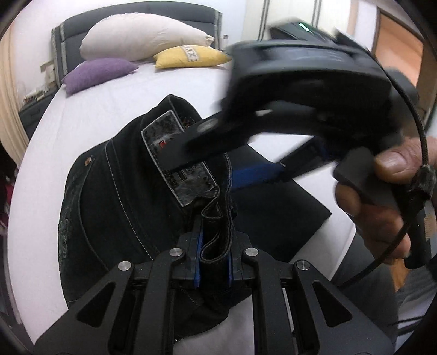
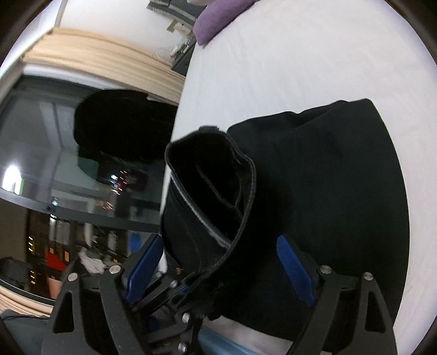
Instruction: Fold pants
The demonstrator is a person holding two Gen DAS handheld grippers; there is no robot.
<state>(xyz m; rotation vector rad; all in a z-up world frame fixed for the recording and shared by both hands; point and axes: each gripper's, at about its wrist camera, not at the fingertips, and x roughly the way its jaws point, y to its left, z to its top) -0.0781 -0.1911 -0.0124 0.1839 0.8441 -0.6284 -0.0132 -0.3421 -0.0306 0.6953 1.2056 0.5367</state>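
Observation:
Black jeans with white stitching and a worn grey waist patch lie bunched on the white bed. My left gripper is shut on the waistband fold near the patch. My right gripper reaches in from the right, blurred, with its jaws spread on either side of the waistband. In the right wrist view the right gripper is open with the raised waistband between its blue pads. The rest of the jeans spread to the right.
A cream pillow, a yellow pillow and a purple pillow lie at the dark headboard. A flat black pad lies on the bed to the right. A dark window and the bed's left edge show beyond.

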